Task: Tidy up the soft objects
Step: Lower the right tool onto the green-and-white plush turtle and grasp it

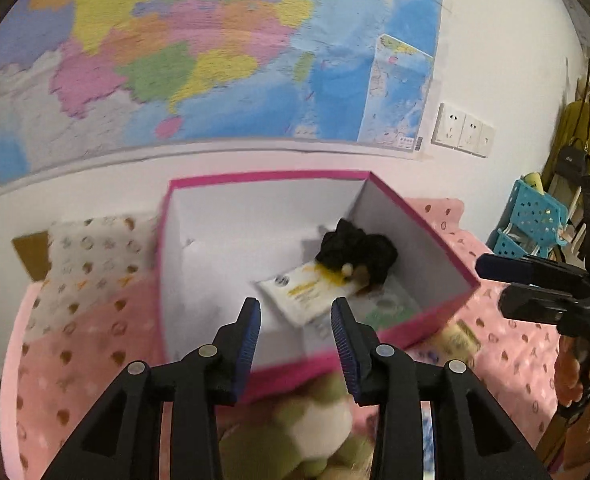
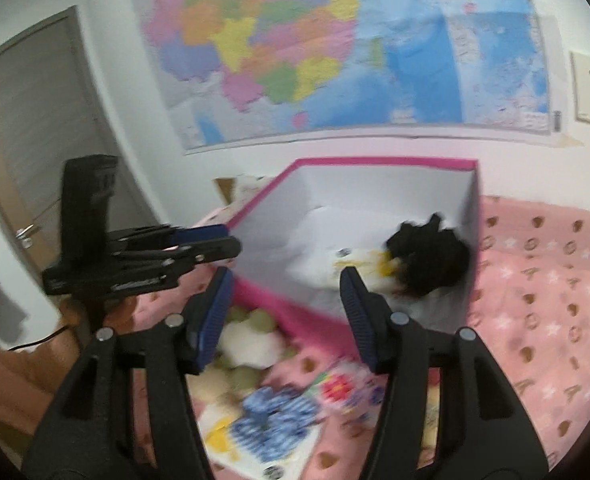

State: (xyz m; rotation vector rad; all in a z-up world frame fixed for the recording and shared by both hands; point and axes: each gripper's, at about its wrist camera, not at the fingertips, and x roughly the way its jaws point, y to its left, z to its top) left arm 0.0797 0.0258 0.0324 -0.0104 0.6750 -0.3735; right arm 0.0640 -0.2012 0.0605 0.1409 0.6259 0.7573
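Left wrist view showed the left gripper (image 1: 296,306) with its jaws spread and nothing between them, hanging just over the near rim of the pink box (image 1: 211,179). Directly under it, at six o'clock, a green-and-white plush toy (image 1: 315,420) lay blurred on the pink bedspread (image 1: 95,340), outside the box and touching its front wall. Further in, at about one o'clock from the jaws, a white packet (image 1: 307,292) lay on the box floor with its long axis running from seven to one o'clock, and a black soft thing (image 1: 355,250) sat on its far end in the right corner.

Right wrist view had the right gripper (image 2: 287,280) likewise spread and empty, over the near corner of the box. A blue-striped soft item (image 2: 271,412) lay at six o'clock below it. Judging by this, the plush was nearer the left gripper and the striped item nearer the right. A map (image 2: 335,40) hung on the far wall.
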